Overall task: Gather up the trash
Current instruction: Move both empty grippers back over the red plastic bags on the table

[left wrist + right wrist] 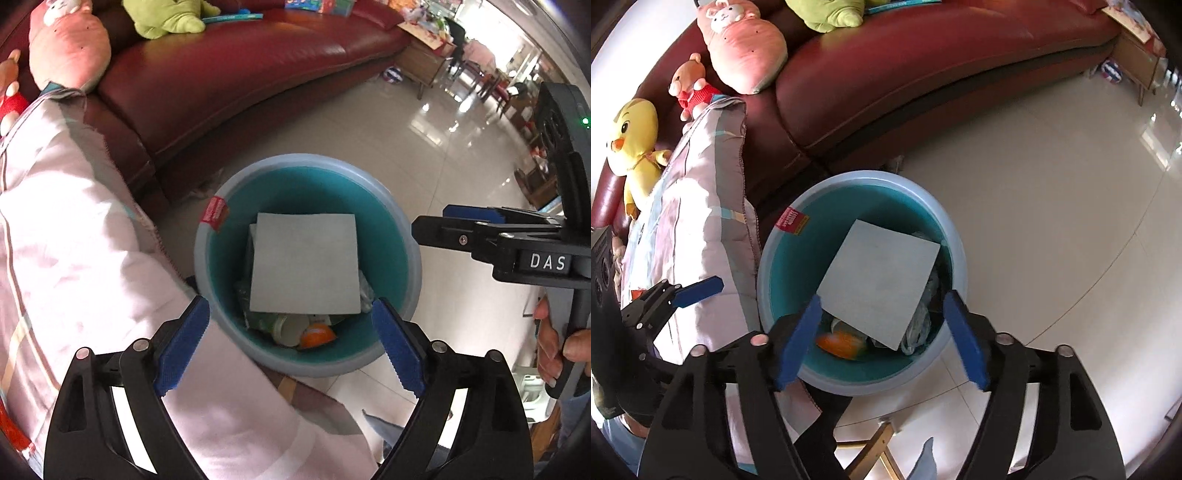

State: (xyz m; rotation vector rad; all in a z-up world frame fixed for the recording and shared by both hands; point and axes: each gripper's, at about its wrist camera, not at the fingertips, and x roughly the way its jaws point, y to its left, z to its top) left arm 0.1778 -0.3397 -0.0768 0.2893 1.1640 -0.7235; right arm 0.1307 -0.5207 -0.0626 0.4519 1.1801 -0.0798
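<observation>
A teal bin with a grey rim (413, 254) (955, 240) stands on the floor by the sofa. Inside it a square white sheet (306, 262) (879, 284) lies on top of other trash, with an orange piece (317, 334) (840, 341) and crumpled wrappers below. A red label (214, 212) (792, 221) sticks on the rim. My left gripper (291, 343) is open and empty above the bin. My right gripper (882, 339) is open and empty above the bin too; it also shows in the left wrist view (458, 225) at the right.
A dark red leather sofa (236, 74) (923, 66) curves behind the bin with plush toys (746, 44) on it. A pale patterned pillow (74, 258) (698, 221) lies left of the bin. Glossy tile floor (1052, 221) spreads right. A wooden side table (424, 62) stands far right.
</observation>
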